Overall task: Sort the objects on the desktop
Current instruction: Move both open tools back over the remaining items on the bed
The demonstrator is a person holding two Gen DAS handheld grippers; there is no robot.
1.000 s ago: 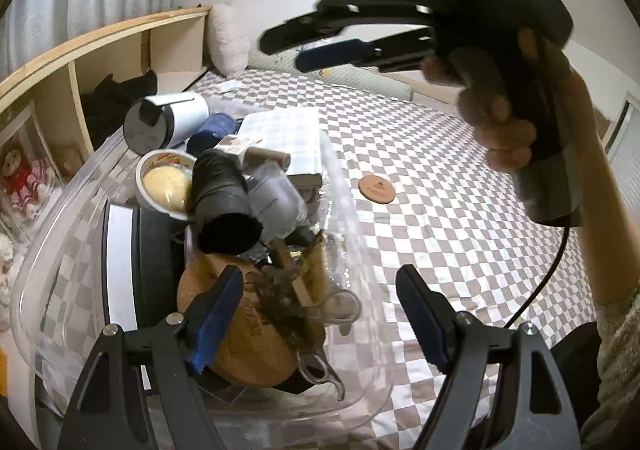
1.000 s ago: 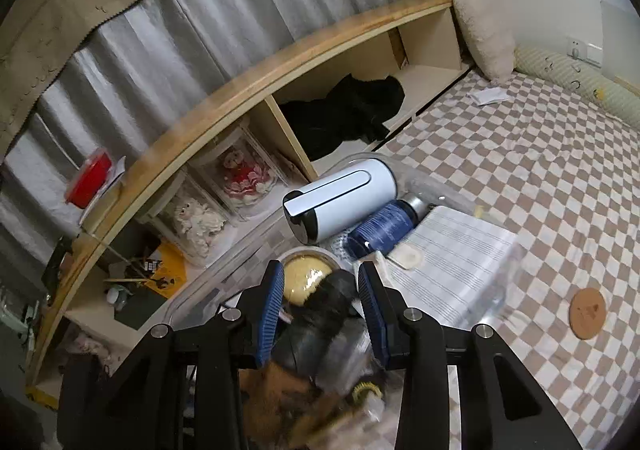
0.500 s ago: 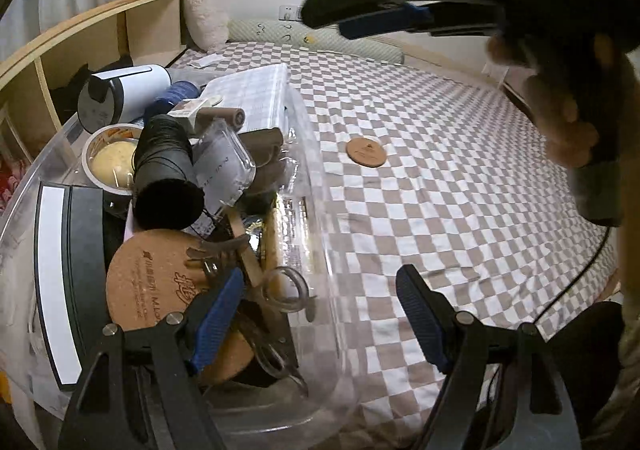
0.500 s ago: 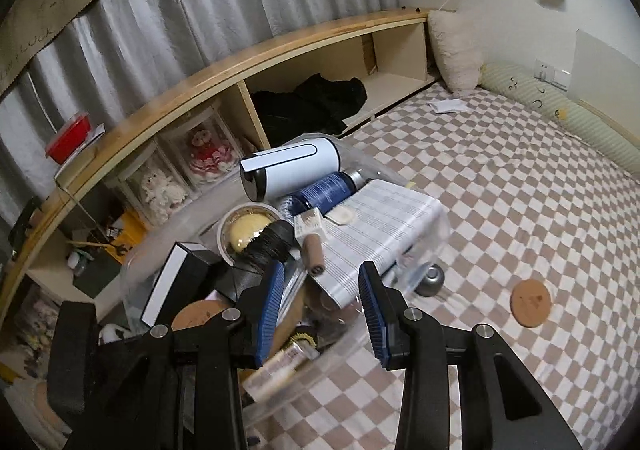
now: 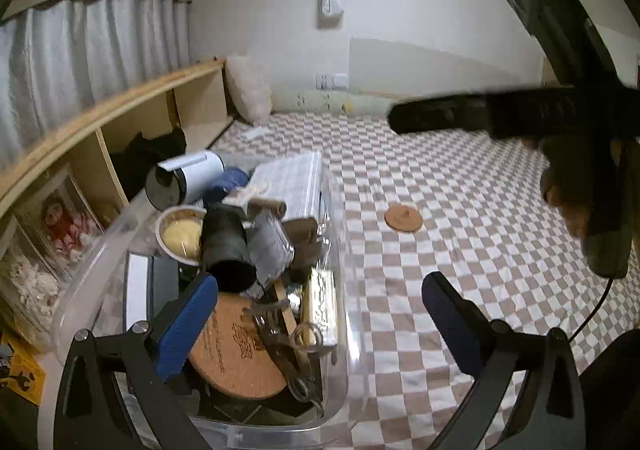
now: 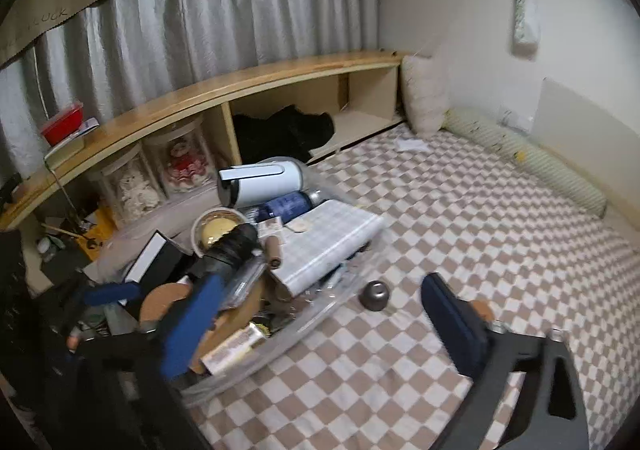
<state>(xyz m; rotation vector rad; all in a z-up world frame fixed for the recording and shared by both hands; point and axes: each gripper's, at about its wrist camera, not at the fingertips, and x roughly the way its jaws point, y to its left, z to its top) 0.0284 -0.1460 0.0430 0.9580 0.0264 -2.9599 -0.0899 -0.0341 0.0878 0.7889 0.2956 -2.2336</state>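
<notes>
We see a clear plastic bin [image 5: 340, 210] on the checkered bed [image 5: 460, 210], crammed with desktop clutter: a white cylindrical device [image 5: 188, 178], a black roll [image 5: 226, 246], a striped notebook [image 5: 292, 178], a cork coaster [image 5: 236, 346] and scissors [image 5: 296, 338]. A second cork coaster [image 5: 403, 218] lies apart on the bed, and a small dark knob [image 6: 374, 295] sits just beside the bin. The left gripper [image 5: 316, 314] and right gripper [image 6: 320, 314] both have their jaws opening wide, nothing between them
</notes>
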